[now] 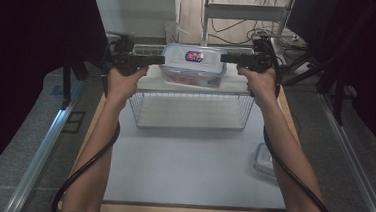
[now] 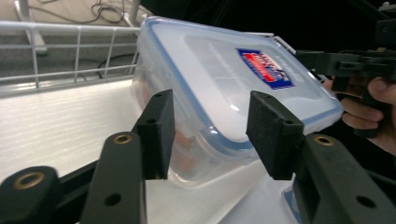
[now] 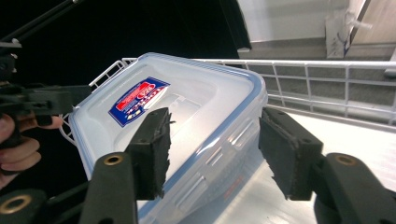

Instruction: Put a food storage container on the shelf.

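Nearest the high camera, two forearms reach up the bench to a clear lidded container, held above the far edge of a white wire basket. The left claw straddles one end of the container and the right claw the other (both part-open; whether the pads press on the plastic cannot be told). The step in hand is judged to be a two-sided lift or placing over the basket. Next, even pressure from both sides and a level, matched movement would be called for.
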The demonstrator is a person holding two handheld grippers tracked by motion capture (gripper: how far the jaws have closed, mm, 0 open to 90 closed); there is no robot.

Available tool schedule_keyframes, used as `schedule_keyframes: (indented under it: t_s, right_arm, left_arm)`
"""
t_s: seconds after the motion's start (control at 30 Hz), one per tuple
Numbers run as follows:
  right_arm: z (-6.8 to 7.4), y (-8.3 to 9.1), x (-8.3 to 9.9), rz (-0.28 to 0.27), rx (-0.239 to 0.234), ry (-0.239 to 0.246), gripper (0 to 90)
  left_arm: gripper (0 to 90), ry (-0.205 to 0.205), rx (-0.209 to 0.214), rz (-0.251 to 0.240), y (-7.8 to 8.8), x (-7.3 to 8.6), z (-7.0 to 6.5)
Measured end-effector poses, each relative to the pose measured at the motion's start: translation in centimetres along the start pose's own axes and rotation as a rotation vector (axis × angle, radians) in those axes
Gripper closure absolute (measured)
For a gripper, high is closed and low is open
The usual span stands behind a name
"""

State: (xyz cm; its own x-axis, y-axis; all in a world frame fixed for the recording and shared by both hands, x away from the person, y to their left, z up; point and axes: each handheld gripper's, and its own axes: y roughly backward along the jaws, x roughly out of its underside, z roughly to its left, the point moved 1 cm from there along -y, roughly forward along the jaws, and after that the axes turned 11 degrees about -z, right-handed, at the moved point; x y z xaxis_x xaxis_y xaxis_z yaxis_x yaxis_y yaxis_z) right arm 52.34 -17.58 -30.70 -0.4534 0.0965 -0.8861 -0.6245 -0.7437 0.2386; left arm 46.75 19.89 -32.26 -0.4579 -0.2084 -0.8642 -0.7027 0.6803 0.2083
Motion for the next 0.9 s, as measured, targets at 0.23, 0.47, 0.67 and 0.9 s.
schedule_keyframes:
  t_s: [0.23, 0.47, 0.67, 0.9]
  right_arm:
    - [1.9, 2.2, 0.5, -0.013, 0.022, 0.164, 63.5]
    - [4.2, 4.1, 2.8, 0.004, -0.011, 0.256, 84.0]
    - [5.3, 3.3, 5.6, 0.07, -0.035, 0.317, 87.9]
    - [4.6, 1.9, 6.2, 0.086, -0.027, 0.31, 88.7]
  left_arm:
    - [34.0, -0.12, 0.002, -0.033, 1.5, 0.5, -1.1]
    - [24.9, -0.211, 0.004, -0.057, 2.8, 1.7, -2.2]
    - [16.9, -0.262, 0.009, -0.079, 3.9, 3.5, -3.0]
    - [11.4, -0.284, 0.026, -0.078, 4.7, 5.3, -3.4]
